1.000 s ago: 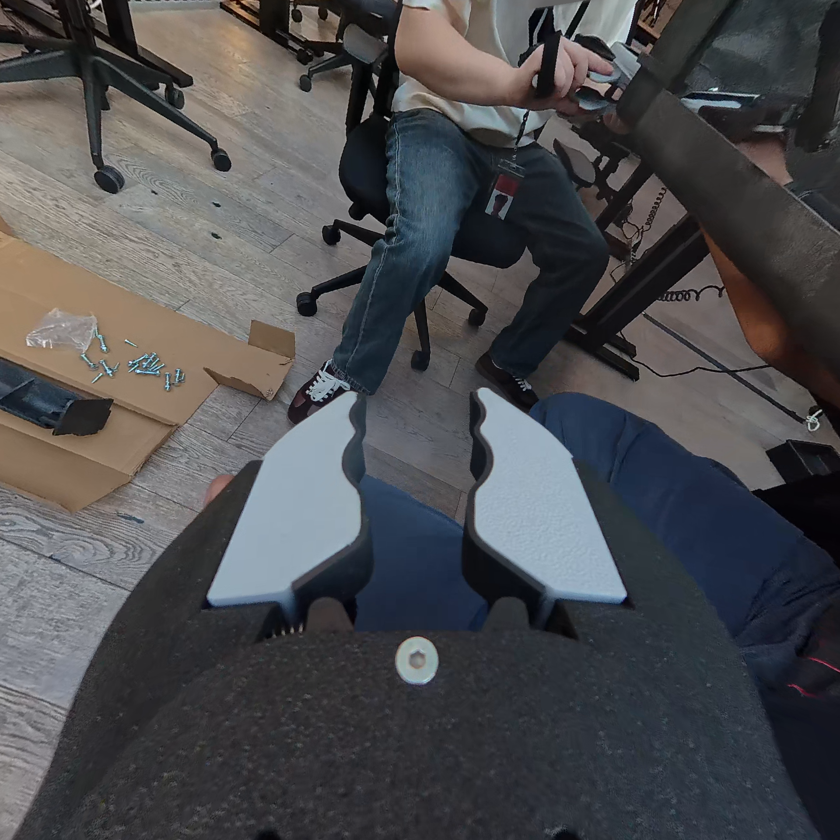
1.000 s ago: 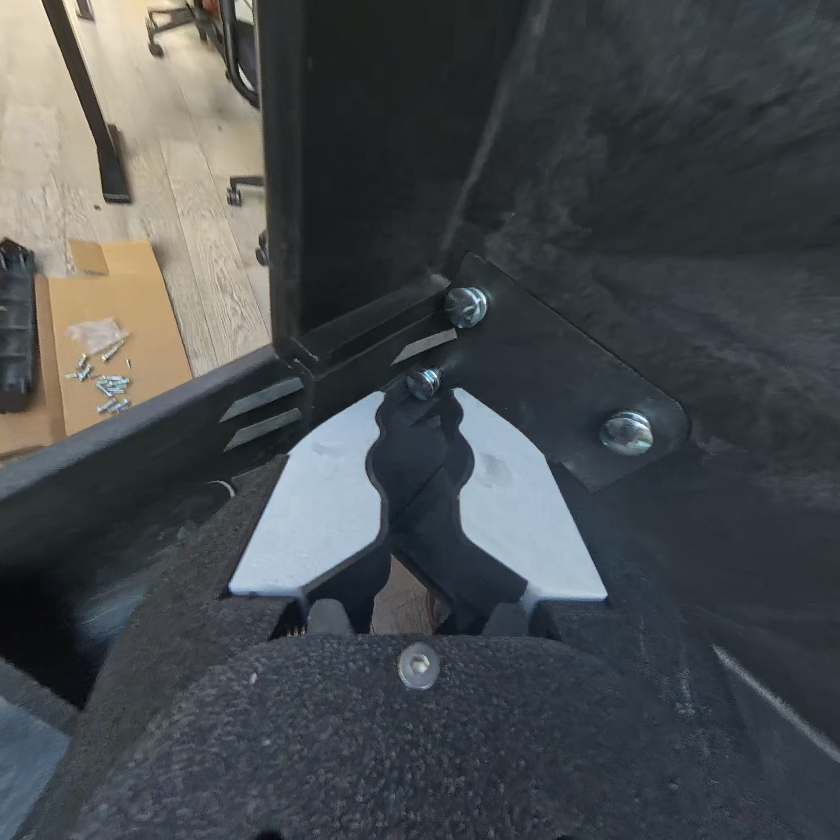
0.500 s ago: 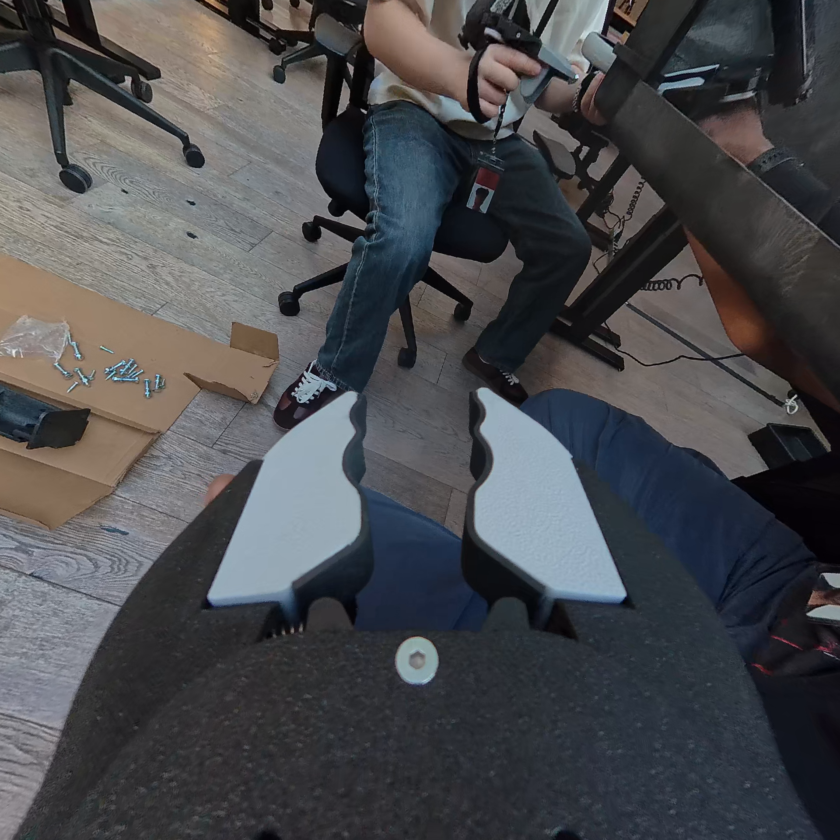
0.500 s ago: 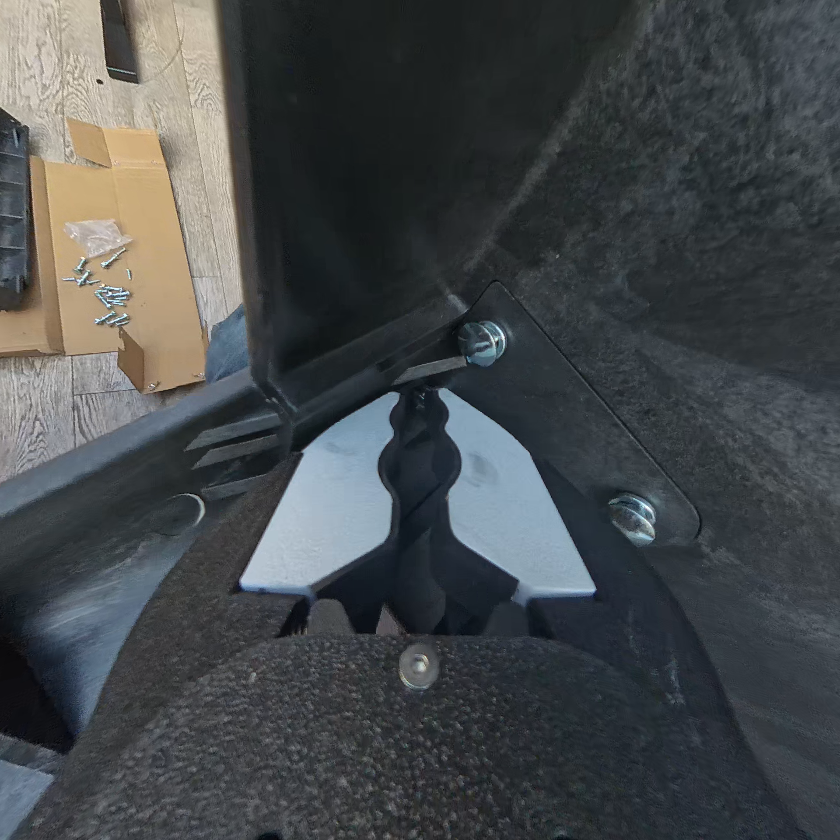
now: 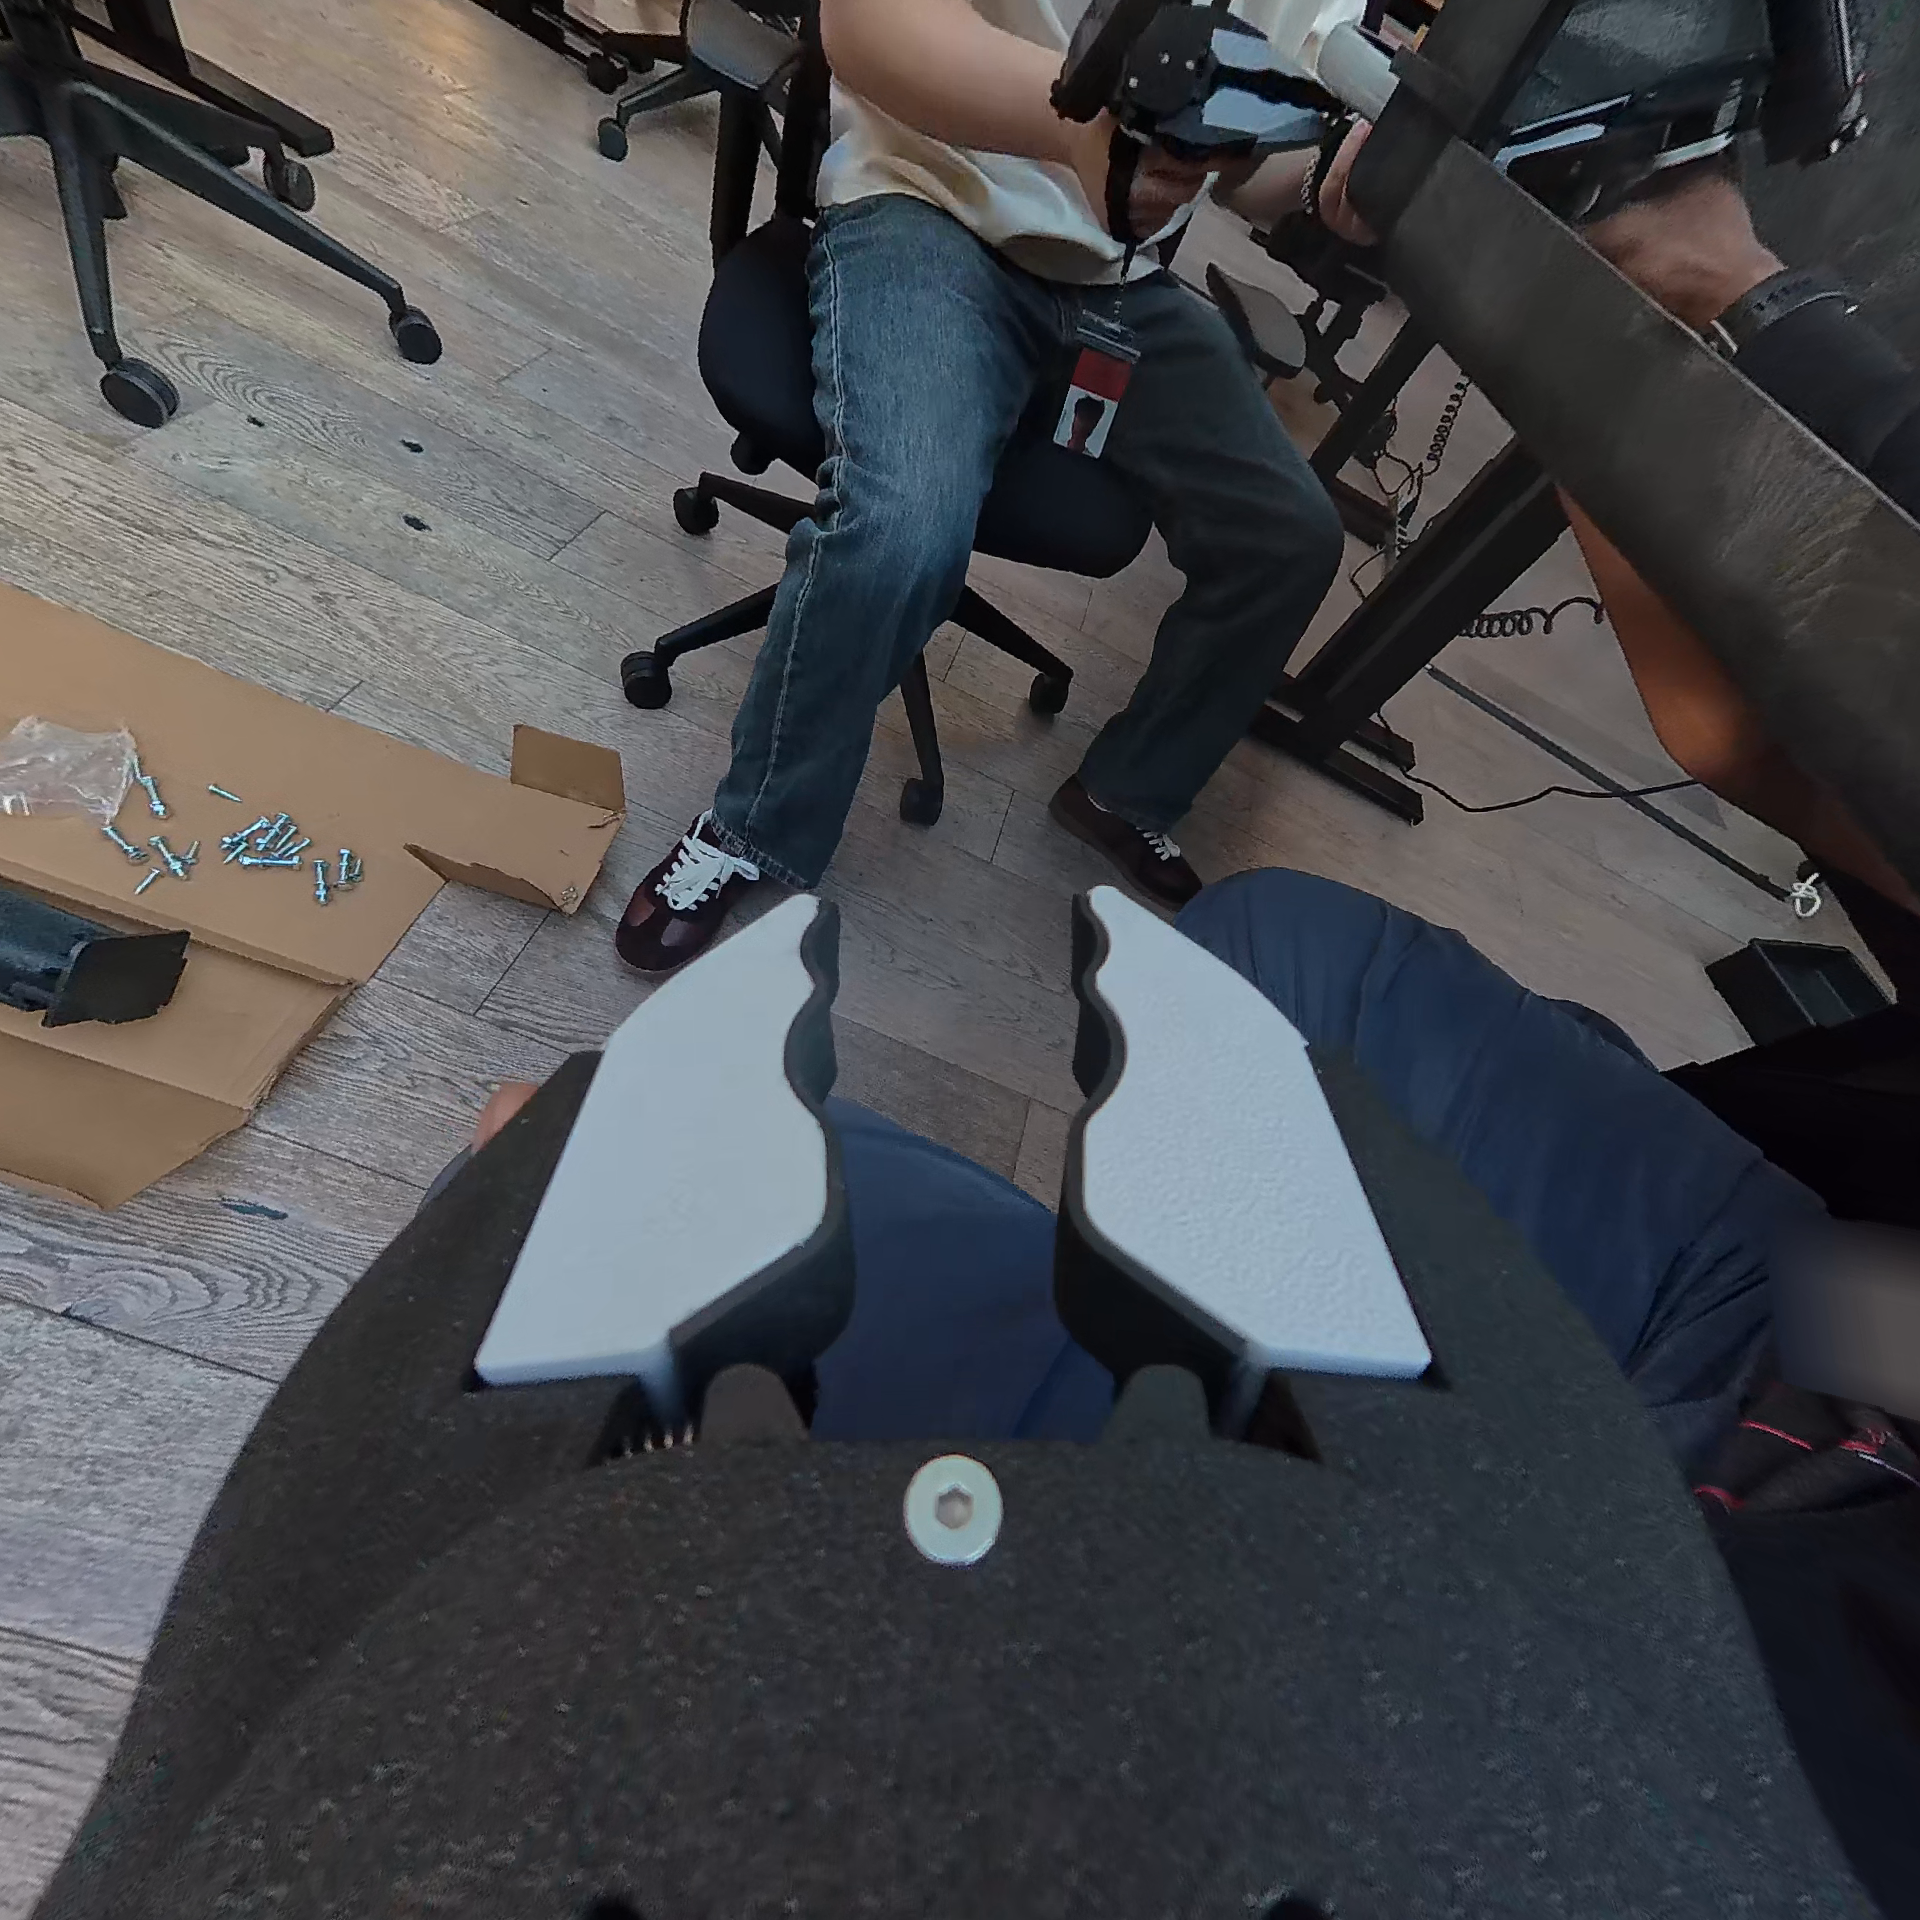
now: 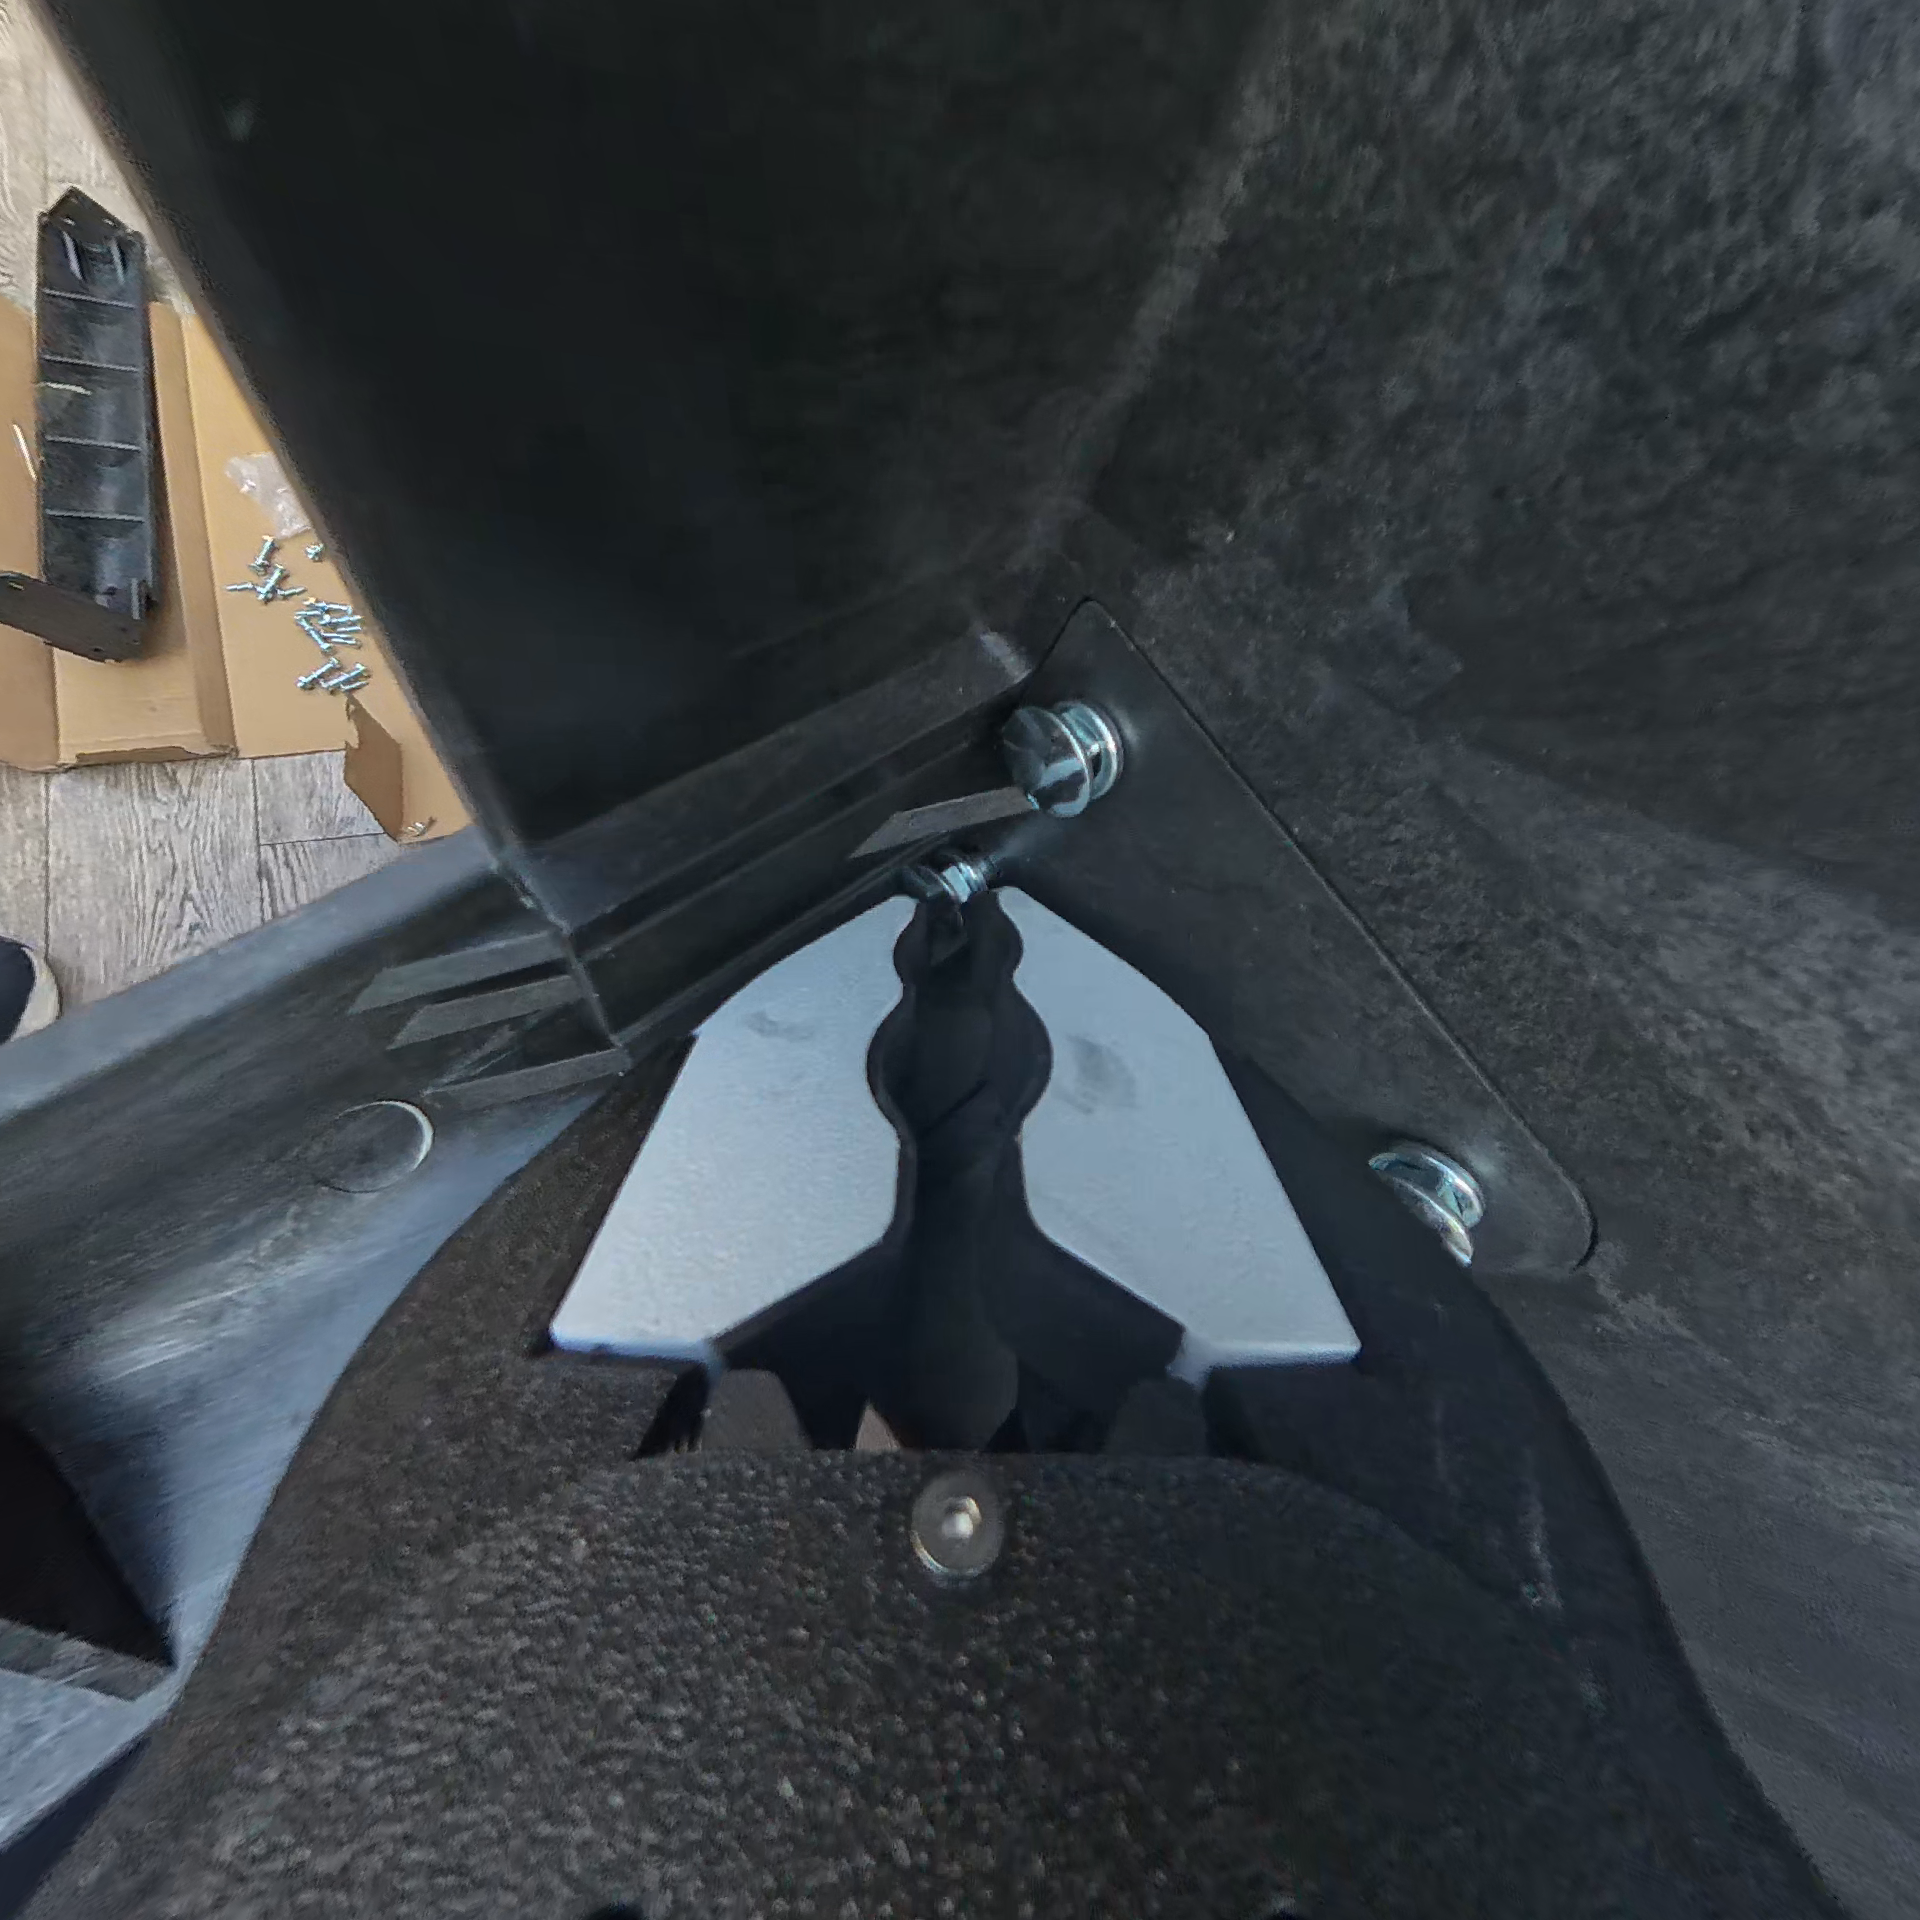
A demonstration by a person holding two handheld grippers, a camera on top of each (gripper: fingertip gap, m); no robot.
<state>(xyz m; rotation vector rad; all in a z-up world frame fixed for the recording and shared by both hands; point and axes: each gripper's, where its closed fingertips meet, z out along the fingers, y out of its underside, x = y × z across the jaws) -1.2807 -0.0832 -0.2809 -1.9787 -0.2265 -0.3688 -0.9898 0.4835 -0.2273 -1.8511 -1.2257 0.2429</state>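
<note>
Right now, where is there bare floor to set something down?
Wood floor is bare between the cardboard sheet, the seated person's shoes and the blue-trousered knee. The cardboard is crowded with loose screws and a black plastic part.

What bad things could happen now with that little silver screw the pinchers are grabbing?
1. The right gripper pinches only the head of the small screw, right at its fingertips, so it might slip out and drop.
2. The screw sits squeezed between the black bracket and the plastic frame; the fingers could bump them.
3. The left gripper is open and far off over the floor, so it likely cannot catch anything.
</note>
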